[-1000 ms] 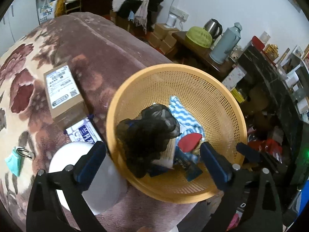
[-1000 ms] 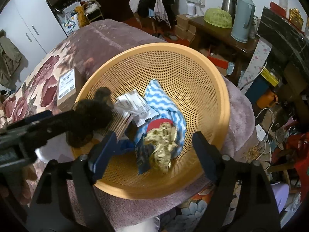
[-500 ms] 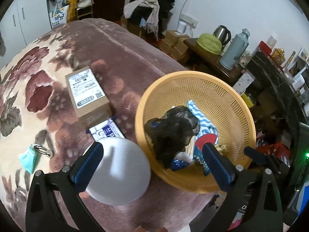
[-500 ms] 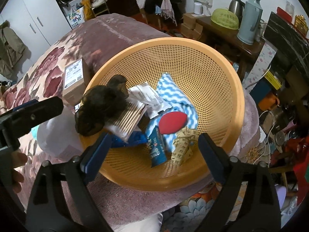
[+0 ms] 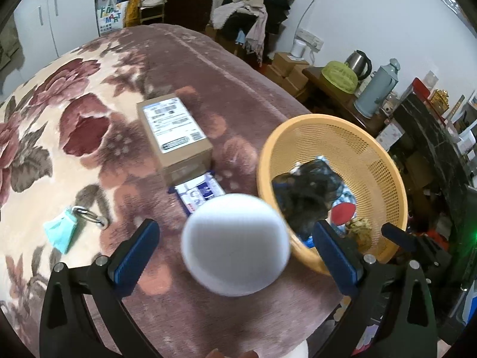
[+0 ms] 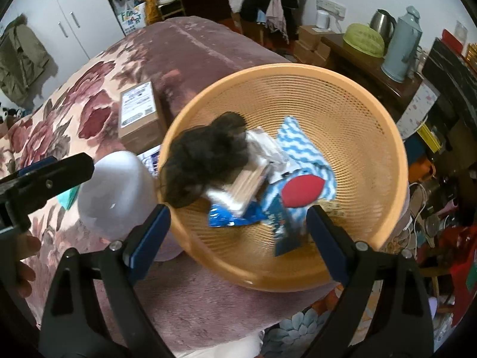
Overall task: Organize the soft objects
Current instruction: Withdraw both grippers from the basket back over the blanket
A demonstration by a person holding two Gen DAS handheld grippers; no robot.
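Left wrist view: left gripper (image 5: 235, 247) has its blue-padded jaws spread wide and holds nothing. A white rounded foam-like ball (image 5: 237, 243) lies on the floral plush blanket (image 5: 74, 137) in line with the gap, untouched by either pad. Right gripper (image 6: 238, 226) has just been opening its jaws; they stand wide apart over the near rim of the round orange perforated plastic basket (image 6: 372, 155), with nothing clamped between them.

Basket contents: a dark fuzzy bundle (image 6: 202, 158) against the left wall, a white packet, a blue-and-white zigzag cloth (image 6: 301, 146), a red oval pad (image 6: 302, 191) and blue wrappers. Outside the basket remain the white ball, a brown cardboard box with a shipping label (image 5: 174, 137), a flat blue-and-white packet under the ball's far edge, and a teal mask-like item with a metal ring (image 5: 61, 231).

Step in hand, as judged: one deposit finished, approach to the next item. The next move calls for lowering the left gripper around the white ball and closing gently, since it looks compressible.

Pose: both grippers point steeply downward, side by side, with the left gripper's arm visible at the left edge of the right wrist view
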